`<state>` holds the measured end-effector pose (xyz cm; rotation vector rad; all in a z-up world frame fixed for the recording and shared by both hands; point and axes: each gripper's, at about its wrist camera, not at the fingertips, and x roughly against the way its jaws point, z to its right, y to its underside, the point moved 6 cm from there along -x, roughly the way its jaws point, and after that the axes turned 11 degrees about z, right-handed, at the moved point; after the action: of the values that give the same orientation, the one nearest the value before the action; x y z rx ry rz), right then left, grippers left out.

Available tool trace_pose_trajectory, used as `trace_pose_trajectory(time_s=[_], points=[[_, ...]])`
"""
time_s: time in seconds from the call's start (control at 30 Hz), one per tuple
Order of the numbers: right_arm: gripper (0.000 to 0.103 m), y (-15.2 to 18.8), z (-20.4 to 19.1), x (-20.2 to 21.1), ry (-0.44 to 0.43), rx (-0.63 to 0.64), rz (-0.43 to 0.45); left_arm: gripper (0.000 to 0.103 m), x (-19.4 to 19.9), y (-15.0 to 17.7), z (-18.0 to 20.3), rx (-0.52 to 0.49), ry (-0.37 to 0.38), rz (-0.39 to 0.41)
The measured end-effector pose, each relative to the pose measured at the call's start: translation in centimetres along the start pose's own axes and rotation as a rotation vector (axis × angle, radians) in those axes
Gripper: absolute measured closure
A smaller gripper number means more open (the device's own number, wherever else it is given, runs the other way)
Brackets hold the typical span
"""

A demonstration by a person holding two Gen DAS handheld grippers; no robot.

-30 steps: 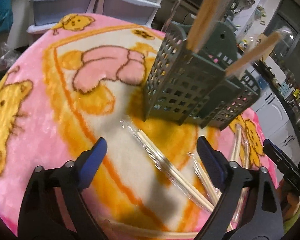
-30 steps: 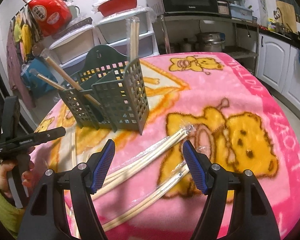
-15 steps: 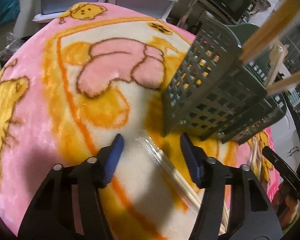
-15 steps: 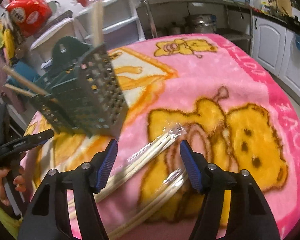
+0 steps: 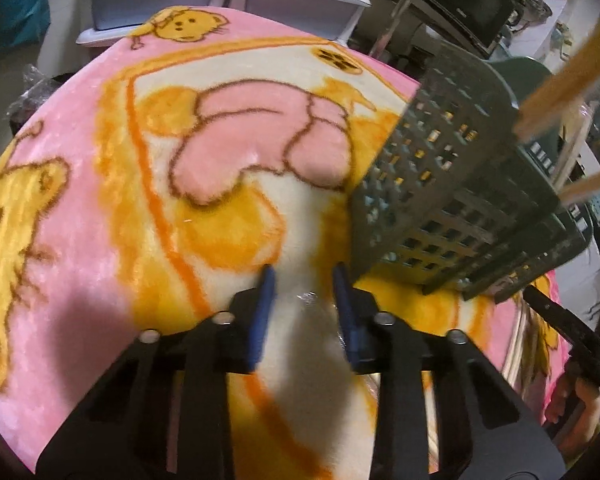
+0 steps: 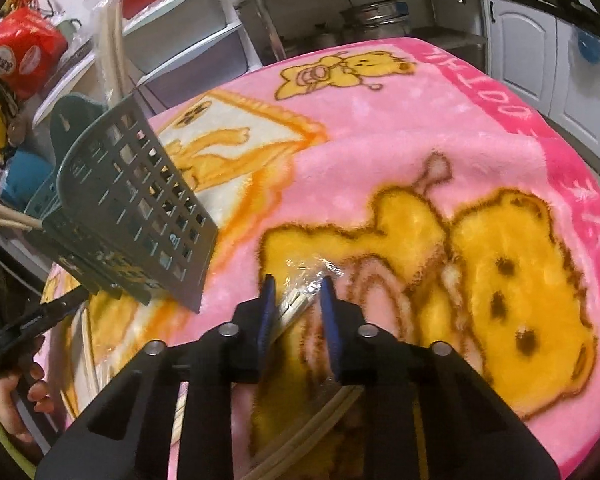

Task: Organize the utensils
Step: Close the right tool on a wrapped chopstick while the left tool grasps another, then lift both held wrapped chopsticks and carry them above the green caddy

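Right wrist view: the right gripper (image 6: 296, 304) had just been closing and straddled a wrapped chopstick pair (image 6: 300, 298) lying on the blanket (image 6: 380, 140) beside the green utensil basket (image 6: 140, 216); whether its pads yet pressed on the pair could not be told. The left gripper (image 5: 304, 300), also closing, had crinkled wrap between its jaws. Each grip was best confirmed firm before lifting.

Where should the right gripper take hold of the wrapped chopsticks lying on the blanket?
Probably near the crinkled end of the wrapped chopsticks, from above, jaws across the thin, flat-lying sticks. The right gripper has just been closing there, the pack between its fingers.
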<state>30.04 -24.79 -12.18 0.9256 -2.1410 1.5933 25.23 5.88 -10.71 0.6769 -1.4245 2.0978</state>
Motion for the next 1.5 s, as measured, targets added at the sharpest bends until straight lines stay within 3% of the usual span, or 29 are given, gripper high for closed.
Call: trace_pose_trajectory(time_s=[0.07,0.3,0.47,0.63,1.03,1.5], points=[[0.093,-0.1,0.2,0.4,-0.001,0.001,0.012,0.088,0.0,-0.1,-0.3,0.011,0.004,-0.002],[0.096,-0.4,1.1,2.0,-0.032,-0.046,0.050,0.098,0.0,-0.2,-1.0,0.036,0.028,-0.005],[0.097,-1.2,0.8,3.8,-0.082,-0.070,0.105,0.102,0.7,-0.3,-1.2,0.103,0.105,-0.002],[0.097,-1.9,0.0,5.6,-0.127,-0.076,0.150,0.102,3.1,-1.0,-0.3,0.111,0.170,0.056],[0.099,-4.8,-4.2,11.7,-0.221,0.001,0.311,0.102,11.5,-3.8,4.3,0.039,0.305,0.236],[0.099,-5.5,-8.2,15.9,-0.256,0.116,0.407,0.102,16.3,-5.3,10.2,-0.071,0.424,0.304]])
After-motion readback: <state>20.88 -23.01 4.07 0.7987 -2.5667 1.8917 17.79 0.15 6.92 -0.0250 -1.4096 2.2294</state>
